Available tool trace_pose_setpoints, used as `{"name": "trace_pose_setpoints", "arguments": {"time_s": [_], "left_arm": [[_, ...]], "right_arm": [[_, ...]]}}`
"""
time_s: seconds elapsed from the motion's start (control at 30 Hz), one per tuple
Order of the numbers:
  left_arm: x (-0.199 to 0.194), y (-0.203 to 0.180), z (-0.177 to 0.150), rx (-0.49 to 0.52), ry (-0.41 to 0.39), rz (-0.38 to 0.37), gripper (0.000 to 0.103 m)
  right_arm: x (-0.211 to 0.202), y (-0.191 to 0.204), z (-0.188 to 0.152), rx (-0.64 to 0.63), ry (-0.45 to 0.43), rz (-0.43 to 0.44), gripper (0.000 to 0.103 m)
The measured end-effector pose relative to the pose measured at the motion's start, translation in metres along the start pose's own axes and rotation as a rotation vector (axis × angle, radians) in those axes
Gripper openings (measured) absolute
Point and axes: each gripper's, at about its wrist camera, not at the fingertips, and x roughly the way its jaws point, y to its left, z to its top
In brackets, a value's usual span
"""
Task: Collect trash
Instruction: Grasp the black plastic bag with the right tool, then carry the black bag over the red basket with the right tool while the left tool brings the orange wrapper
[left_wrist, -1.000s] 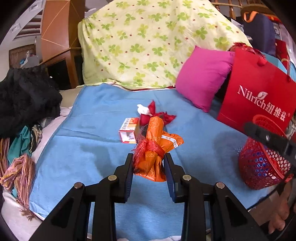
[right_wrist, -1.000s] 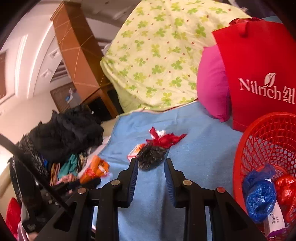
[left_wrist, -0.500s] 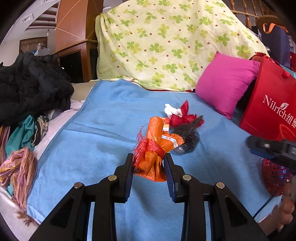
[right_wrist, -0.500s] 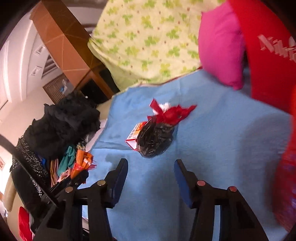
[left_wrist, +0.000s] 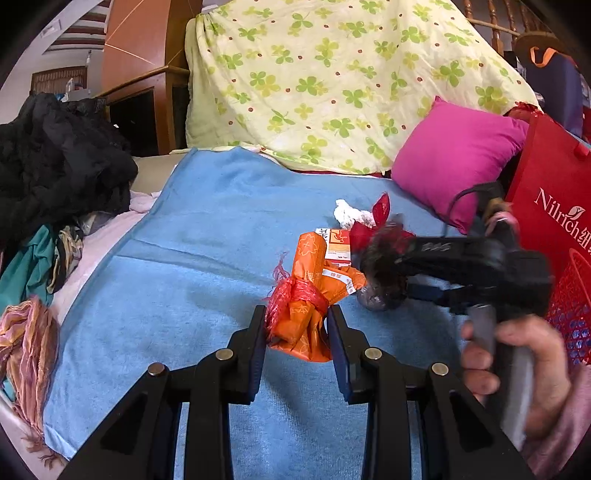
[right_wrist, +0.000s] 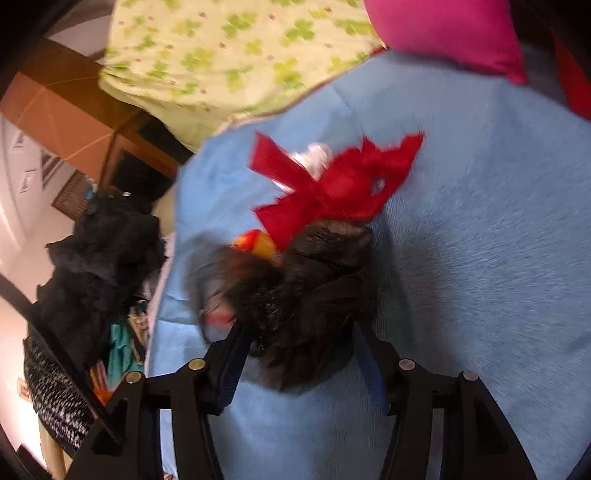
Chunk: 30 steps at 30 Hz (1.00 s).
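My left gripper (left_wrist: 297, 328) is shut on an orange wrapper bundle (left_wrist: 310, 295) tied with red net, held above the blue blanket (left_wrist: 184, 266). My right gripper (right_wrist: 301, 339) is open, its jaws on either side of a black crumpled bag (right_wrist: 314, 295) lying on the blanket; it also shows in the left wrist view (left_wrist: 380, 266). Behind the bag lie a red torn wrapper (right_wrist: 332, 184), a small orange-and-white box (left_wrist: 336, 245) and a white tissue (left_wrist: 349, 214). A red mesh basket (left_wrist: 572, 306) stands at the right.
A pink pillow (left_wrist: 458, 155) and a red Nilrich bag (left_wrist: 554, 184) stand at the right. A clover-print quilt (left_wrist: 332, 81) is heaped at the back. Dark and coloured clothes (left_wrist: 55, 166) pile up at the left, beside a wooden cabinet (left_wrist: 147, 92).
My right gripper has opened wide and moved forward over the blanket until its jaws straddle the black bag. My left gripper has kept hold of the orange bundle and swung slightly left.
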Motion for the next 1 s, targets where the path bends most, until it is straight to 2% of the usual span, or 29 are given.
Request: {"name": "trace_pose_setpoints", "arguments": {"time_s": [0.1,0.13,0.17,0.27,0.37,0.63,0.8,1.0], "left_arm": [[0.004,0.001,0.002,-0.014,0.01,-0.011,0.034],[0.004,0.001,0.002,-0.019,0.013,-0.015,0.034],[0.005,0.001,0.002,-0.02,0.016,-0.015,0.034],[0.005,0.0,-0.001,-0.012,0.02,-0.007,0.034],[0.005,0.003,-0.001,-0.015,0.017,-0.006,0.034],[-0.007,-0.01,-0.008,0.008,-0.016,-0.048,0.034],[-0.021,-0.025,-0.012,0.022,-0.03,-0.099,0.034],[-0.05,-0.061,-0.007,0.052,-0.062,-0.201,0.034]], "right_arm": [[0.016,0.005,-0.002,-0.043,0.011,-0.031,0.057],[0.016,0.008,-0.004,-0.07,0.0,-0.043,0.052],[0.017,0.012,-0.005,-0.095,0.007,-0.037,0.039],[0.01,0.016,-0.009,-0.137,-0.007,-0.053,0.034],[-0.009,0.019,-0.012,-0.156,-0.027,-0.051,0.033],[-0.113,0.019,-0.032,-0.26,-0.169,-0.053,0.033],[-0.184,0.009,-0.049,-0.298,-0.308,-0.04,0.033],[-0.266,-0.019,-0.076,-0.324,-0.484,-0.071,0.033]]}}
